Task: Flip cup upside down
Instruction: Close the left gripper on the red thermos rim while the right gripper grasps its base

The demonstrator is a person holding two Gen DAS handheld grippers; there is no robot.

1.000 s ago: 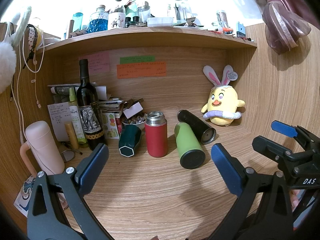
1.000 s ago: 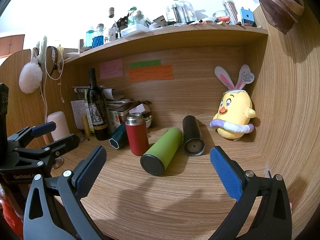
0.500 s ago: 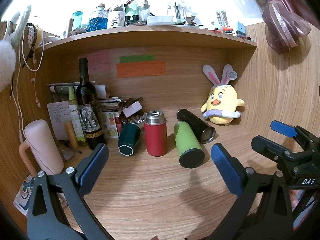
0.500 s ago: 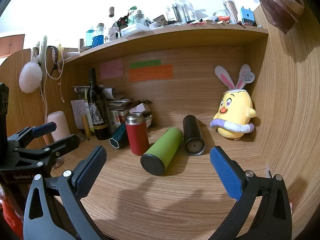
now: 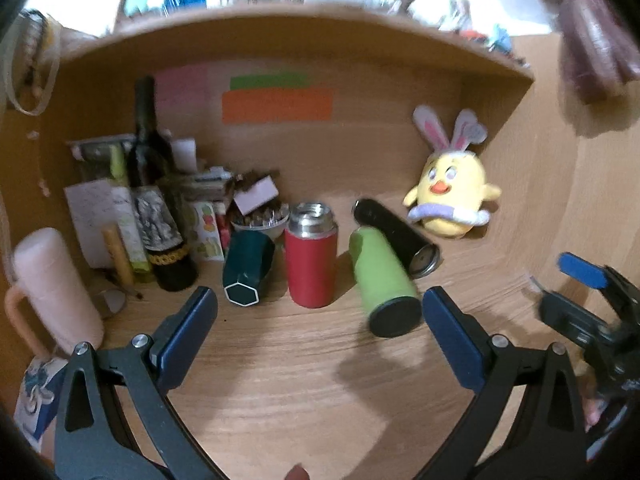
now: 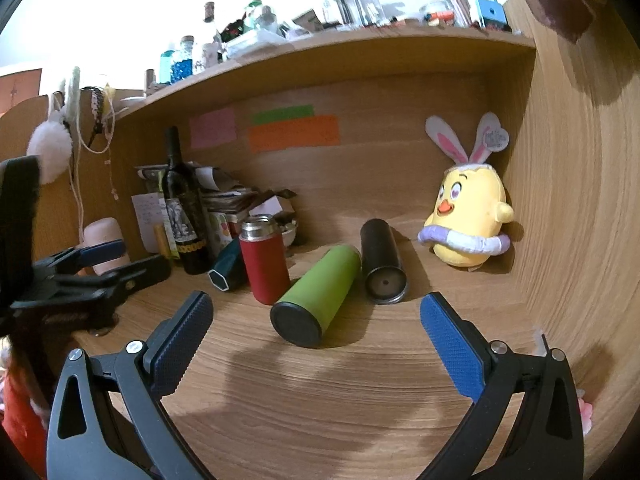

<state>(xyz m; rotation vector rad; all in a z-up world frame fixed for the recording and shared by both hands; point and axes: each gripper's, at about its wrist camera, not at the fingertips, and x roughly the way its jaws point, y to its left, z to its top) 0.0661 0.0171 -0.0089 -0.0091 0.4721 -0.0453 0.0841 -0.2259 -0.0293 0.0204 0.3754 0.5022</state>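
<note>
A red cup (image 5: pixel 311 258) with a steel rim stands upright, mouth up, on the wooden desk; it also shows in the right wrist view (image 6: pixel 264 262). A green cup (image 5: pixel 384 280) (image 6: pixel 316 294) lies on its side to its right, a black cup (image 5: pixel 396 240) (image 6: pixel 382 260) lies behind that, and a dark teal cup (image 5: pixel 246 266) (image 6: pixel 226 270) leans on its left. My left gripper (image 5: pixel 320 316) is open and empty, in front of the red cup. My right gripper (image 6: pixel 316 320) is open and empty, in front of the green cup.
A wine bottle (image 5: pixel 154 200), papers and small clutter stand at the back left. A pink mug (image 5: pixel 52 288) stands at the far left. A yellow plush chick (image 5: pixel 450 196) sits in the back right corner. A shelf (image 6: pixel 340 46) with bottles hangs overhead.
The left wrist view has tilted and moved a little toward the cups and is blurred by motion. The right gripper has hardly moved. No cup has moved.
</note>
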